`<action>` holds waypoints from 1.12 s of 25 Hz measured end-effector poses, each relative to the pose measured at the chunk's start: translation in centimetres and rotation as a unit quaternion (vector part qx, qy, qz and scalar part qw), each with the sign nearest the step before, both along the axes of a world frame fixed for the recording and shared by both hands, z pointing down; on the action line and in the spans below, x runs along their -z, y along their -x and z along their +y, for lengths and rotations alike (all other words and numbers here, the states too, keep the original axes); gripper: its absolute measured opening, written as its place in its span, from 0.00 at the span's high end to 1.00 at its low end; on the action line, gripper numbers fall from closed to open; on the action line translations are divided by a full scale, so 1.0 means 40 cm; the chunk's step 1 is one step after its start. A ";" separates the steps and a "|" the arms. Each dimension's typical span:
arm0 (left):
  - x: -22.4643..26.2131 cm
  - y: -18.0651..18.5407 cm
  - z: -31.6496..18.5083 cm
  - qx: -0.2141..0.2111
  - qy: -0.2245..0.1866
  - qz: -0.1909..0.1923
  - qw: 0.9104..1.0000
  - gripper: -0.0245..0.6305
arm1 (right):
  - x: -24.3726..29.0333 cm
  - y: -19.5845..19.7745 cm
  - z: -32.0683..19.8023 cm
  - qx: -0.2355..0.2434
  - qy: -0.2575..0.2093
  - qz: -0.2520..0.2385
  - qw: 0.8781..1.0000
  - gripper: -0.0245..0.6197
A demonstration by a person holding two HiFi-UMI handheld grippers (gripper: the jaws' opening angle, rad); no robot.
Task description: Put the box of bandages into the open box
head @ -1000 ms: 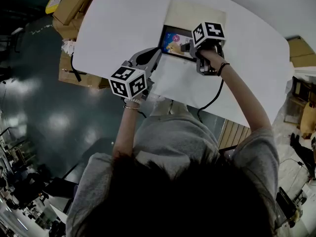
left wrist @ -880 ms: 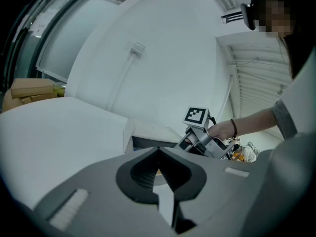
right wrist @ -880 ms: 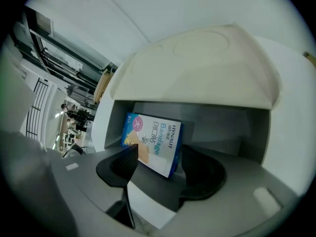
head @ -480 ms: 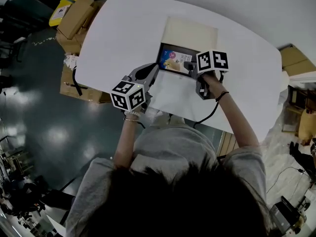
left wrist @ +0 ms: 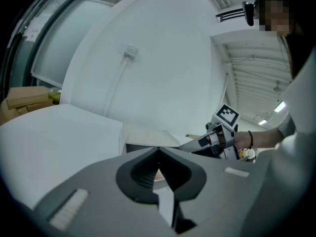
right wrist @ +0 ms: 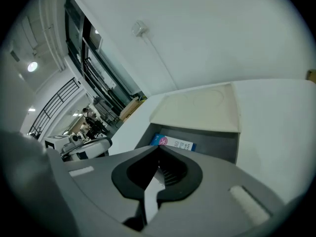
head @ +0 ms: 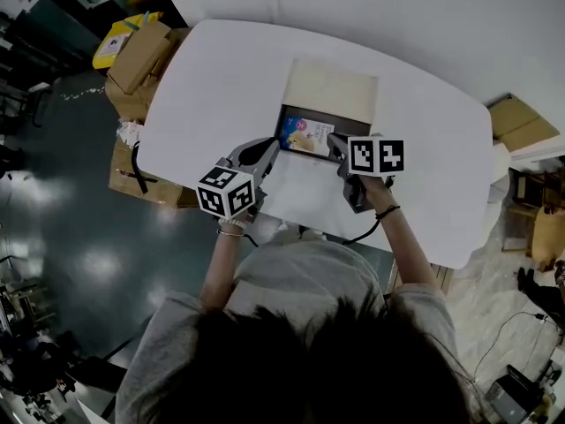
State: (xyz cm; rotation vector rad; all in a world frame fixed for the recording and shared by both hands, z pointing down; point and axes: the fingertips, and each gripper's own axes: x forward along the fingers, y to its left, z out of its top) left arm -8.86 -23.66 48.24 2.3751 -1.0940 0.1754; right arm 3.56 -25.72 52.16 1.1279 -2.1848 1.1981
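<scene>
The head view looks steeply down from overhead onto the white table [head: 221,69] and the open box [head: 328,91]. Each gripper view rides low behind its own jaws, near the tabletop, facing that same box from either side. The left one also catches the right gripper [left wrist: 186,144].

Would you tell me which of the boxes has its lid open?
The dark box on the table: its beige lid is folded back, with the bandage box inside. The brown cartons sit on the floor.
</scene>
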 end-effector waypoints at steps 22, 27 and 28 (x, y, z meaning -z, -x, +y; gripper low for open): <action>0.134 -0.001 0.012 0.001 -0.062 -0.001 0.998 0.97 | 0.256 -0.041 0.042 -0.009 -0.201 -0.097 0.975 0.94; 0.146 0.000 0.024 0.000 -0.070 -0.001 0.998 0.97 | 0.271 -0.048 0.046 -0.006 -0.213 -0.097 0.972 0.94; 0.146 0.000 0.027 -0.001 -0.071 -0.002 0.997 0.97 | 0.272 -0.049 0.048 -0.005 -0.214 -0.097 0.972 0.94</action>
